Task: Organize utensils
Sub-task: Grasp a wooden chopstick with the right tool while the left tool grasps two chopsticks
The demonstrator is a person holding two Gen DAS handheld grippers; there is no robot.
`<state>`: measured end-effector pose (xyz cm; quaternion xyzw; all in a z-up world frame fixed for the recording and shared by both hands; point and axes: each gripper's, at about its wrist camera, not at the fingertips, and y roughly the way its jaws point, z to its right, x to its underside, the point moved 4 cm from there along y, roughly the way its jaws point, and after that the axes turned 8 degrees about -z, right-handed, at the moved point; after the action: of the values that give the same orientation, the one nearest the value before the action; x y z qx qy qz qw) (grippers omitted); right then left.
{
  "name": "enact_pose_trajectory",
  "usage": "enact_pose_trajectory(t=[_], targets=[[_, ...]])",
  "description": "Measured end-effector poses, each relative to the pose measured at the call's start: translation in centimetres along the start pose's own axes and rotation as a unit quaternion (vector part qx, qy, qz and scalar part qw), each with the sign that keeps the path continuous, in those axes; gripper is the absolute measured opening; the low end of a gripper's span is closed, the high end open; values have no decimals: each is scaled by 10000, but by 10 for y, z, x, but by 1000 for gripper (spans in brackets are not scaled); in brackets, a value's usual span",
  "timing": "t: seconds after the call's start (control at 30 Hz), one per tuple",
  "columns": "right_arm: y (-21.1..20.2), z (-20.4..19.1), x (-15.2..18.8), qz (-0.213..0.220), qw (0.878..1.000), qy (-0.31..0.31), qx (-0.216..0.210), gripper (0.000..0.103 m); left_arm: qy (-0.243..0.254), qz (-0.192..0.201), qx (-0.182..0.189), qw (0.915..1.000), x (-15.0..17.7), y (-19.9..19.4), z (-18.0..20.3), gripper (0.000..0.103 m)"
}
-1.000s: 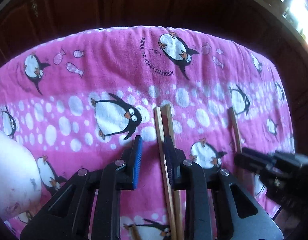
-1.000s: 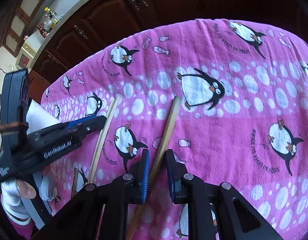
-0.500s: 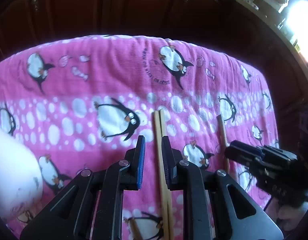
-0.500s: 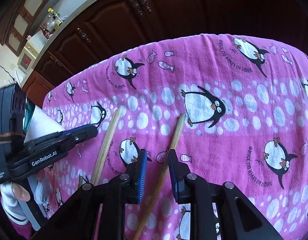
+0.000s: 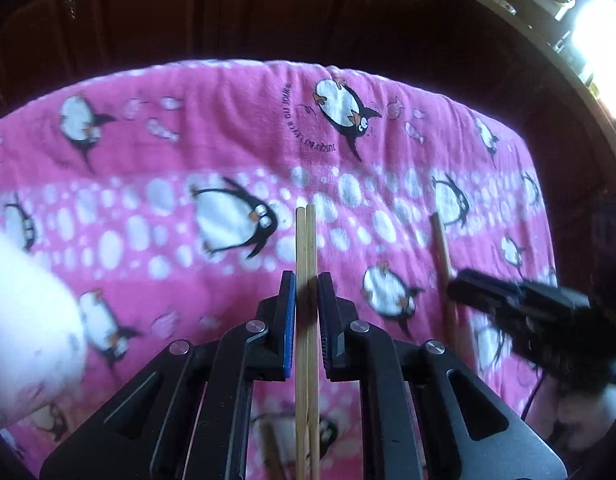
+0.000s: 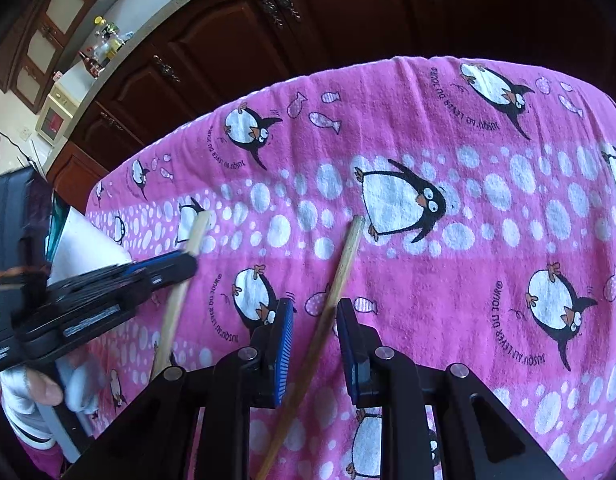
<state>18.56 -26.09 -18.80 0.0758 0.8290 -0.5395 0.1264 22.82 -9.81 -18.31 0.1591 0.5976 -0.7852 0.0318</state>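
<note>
Your left tongs (image 5: 306, 300) are closing around a pair of light wooden chopsticks (image 5: 307, 240). The two sticks lie side by side, touching each other, and run straight between the pads and out past the tips. The left pad sits against the sticks; a thin dark gap remains at the right pad, so the grip is not yet firm.

Your right tongs (image 6: 314, 320) stand parted around a single darker wooden stick (image 6: 346, 256). The stick runs diagonally between the pads, with visible space on both sides. Neither pad presses on it. Its far end rests on the pink penguin-print cloth (image 6: 488, 264) covering the table.

In the right wrist view, your left tongs appear at the left edge, crossing the paired chopsticks. A gloved hand (image 6: 48, 396) holds that tool. A white object (image 5: 24, 312) lies on the cloth at the left; it is too blurred to identify. Dark wooden cabinets (image 6: 308, 20) stand beyond the table.
</note>
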Motion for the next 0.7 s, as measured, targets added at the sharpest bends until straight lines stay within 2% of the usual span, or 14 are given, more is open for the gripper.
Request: enact_pose_trajectory(t=[0.2,0.33,0.5,0.57,0.7], targets=[[1,-12,-6,-33,9999,-117,1,21,-238,16,-104,9997,16,-11,-20,10],[1,-15,-6,-70,9998,-181,48,24,-359,42,23,9993,22,-29,-31,9],[4,-16,-9,-80,9998,-161,39,25,75,-77,419,9991,35,-36,-15,9],[6,-18,-10,-78,9998,-162,49,25,164,-40,254,9995,39,-36,-14,9],[5,-19,-11,-93,9996,-232,103,26,-31,-76,-61,9999,39,-29,-25,10]])
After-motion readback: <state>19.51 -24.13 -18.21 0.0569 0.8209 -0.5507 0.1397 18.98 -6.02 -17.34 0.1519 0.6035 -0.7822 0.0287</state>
